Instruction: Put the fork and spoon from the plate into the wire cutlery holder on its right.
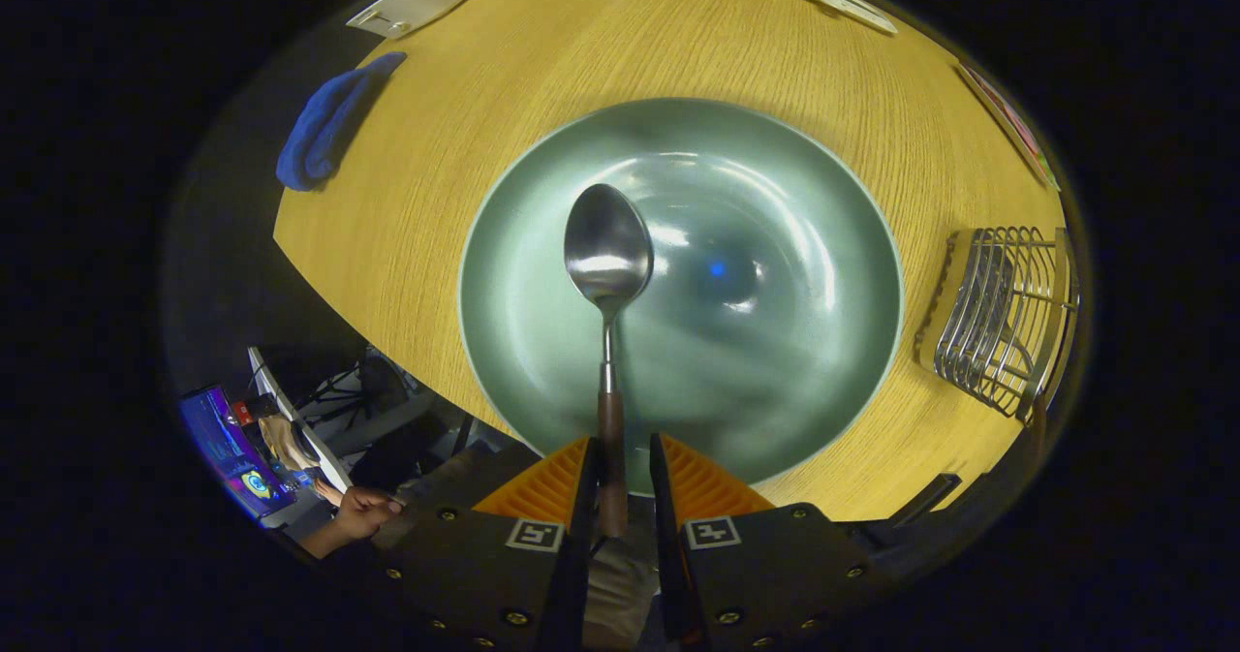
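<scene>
Centrally, the spoon was held above the grey-green plate, its brown handle lying in the gap of the gripper; whether both fingers pinched it could not be told. Rightward, the wire cutlery holder stood just beside the plate rim, near the wooden table edge. A blue cloth lay well apart.

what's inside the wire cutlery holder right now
Through the wire cutlery holder, right of the plate, I see only wires and table, no cutlery; its far side is hidden. The spoon sits between the gripper fingers.
</scene>
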